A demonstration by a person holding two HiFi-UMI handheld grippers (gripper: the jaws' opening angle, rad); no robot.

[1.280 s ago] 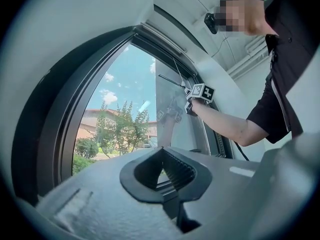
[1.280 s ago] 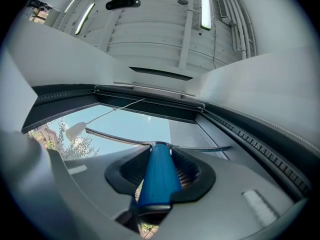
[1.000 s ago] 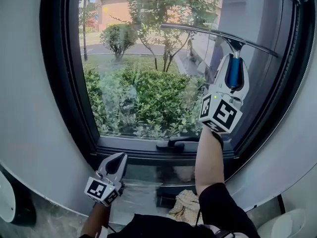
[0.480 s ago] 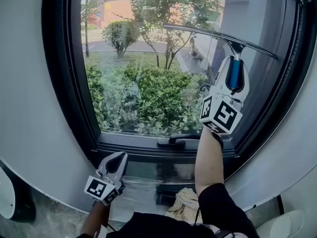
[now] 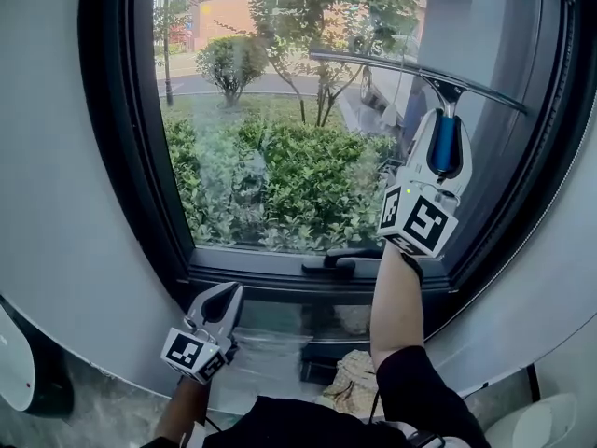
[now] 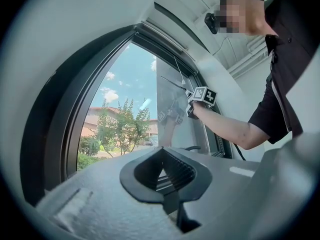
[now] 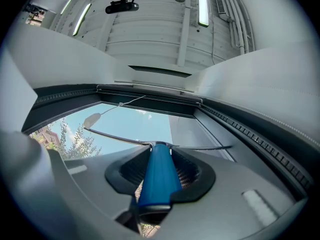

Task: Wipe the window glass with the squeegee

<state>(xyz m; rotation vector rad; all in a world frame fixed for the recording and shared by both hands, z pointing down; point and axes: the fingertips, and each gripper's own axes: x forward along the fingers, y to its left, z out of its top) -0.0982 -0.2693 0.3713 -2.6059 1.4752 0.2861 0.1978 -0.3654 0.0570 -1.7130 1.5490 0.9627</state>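
Note:
The squeegee has a blue handle and a long thin blade lying against the upper right of the window glass. My right gripper is raised in front of the glass and shut on that handle. In the right gripper view the blue handle runs between the jaws of the right gripper, and the blade crosses the pane just beyond. My left gripper hangs low under the sill, shut, holding nothing. In its own view the left gripper points up at the window.
A dark window frame surrounds the glass, with a black lever handle on the bottom rail. A crumpled cloth lies below the sill. Curved white wall flanks the window on both sides.
The squeegee and right gripper have shifted slightly down the glass. The left gripper stays where it was.

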